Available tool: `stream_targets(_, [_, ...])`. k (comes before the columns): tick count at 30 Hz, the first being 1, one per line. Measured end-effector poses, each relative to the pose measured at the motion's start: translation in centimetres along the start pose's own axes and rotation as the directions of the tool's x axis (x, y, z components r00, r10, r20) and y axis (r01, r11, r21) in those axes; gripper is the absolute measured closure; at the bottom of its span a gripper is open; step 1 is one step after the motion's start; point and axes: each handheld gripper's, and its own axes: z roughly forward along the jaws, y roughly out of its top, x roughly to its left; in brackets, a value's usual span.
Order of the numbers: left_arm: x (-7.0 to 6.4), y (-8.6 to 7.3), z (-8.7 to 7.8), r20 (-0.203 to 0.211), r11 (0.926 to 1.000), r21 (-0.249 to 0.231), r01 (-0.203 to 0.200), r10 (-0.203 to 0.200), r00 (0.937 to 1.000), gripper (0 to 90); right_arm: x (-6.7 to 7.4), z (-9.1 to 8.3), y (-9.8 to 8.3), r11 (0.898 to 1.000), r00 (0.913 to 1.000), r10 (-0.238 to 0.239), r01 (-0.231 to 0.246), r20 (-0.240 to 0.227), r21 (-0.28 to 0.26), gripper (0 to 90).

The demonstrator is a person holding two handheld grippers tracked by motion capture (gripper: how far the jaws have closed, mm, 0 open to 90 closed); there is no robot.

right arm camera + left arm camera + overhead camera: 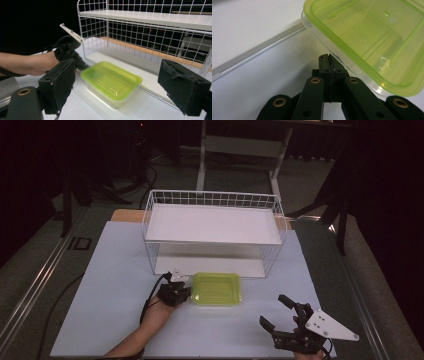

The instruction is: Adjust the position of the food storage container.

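1. A clear plastic box with a green lid [216, 289] sits on the white table [115, 270], near the middle.
2. The box is just in front of a white wire rack [212, 232], on the near side of it. Box and rack are close but not touching.
3. The rack has a white shelf on top [212, 222] and another white board at the bottom [210, 266]. Both are bare.
4. The left gripper [186, 291] is at the left end of the box. A hand [157, 312] holds it, and the arm comes in from the near edge of the table.
5. In the left gripper view, its two black jaws are pressed tight together, with nothing between them. Their tip [329, 58] is right at the rim of the green lid [367, 42], just under the edge. I cannot tell if it really touches.
6. The right gripper [276, 311] is near the right front corner of the table, well apart from the box.
7. Its jaws are spread wide and hold nothing. In the right gripper view, one black pad [60, 85] is on the left and the other [183, 87] is on the right, with the box [111, 83] farther off between them.
8. That view also shows the left gripper [83, 66] against the far left end of the box.
9. A black cable [150, 295] trails back from the left gripper.
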Motion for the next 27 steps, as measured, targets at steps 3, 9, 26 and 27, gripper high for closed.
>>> stream_targets(3, [0.1, 0.2, 0.3, -0.002, 1.0, 0.0, 0.003, -0.003, 1.0, 90.0, -0.1, 0.0, 0.0, 1.0, 1.0, 0.007, -0.007, 0.001, 0.002, 14.3])
stream_targets(9, [0.5, -0.4, -0.6, -0.011, 0.9994, -0.024, 0.026, -0.026, 0.9996, 88.1, 0.0, 0.0, -0.1, 1.0, 1.0, 0.005, -0.005, 0.003, 0.008, 14.4])
stream_targets(26, [-0.8, -3.2, -9.0, 0.108, 0.9793, -0.202, 0.014, 0.008, 0.9941, 5.7, 1.3, 0.3, 0.4, 0.993, 0.9838, -0.113, 0.107, 0.139, 0.053, 12.3])
stream_targets(27, [-0.8, -3.1, -9.2, 0.131, 0.9786, -0.205, 0.015, 0.012, 0.9913, 3.2, 1.2, 0.2, 0.4, 0.993, 0.9825, -0.111, 0.105, 0.15, 0.047, 12.6])
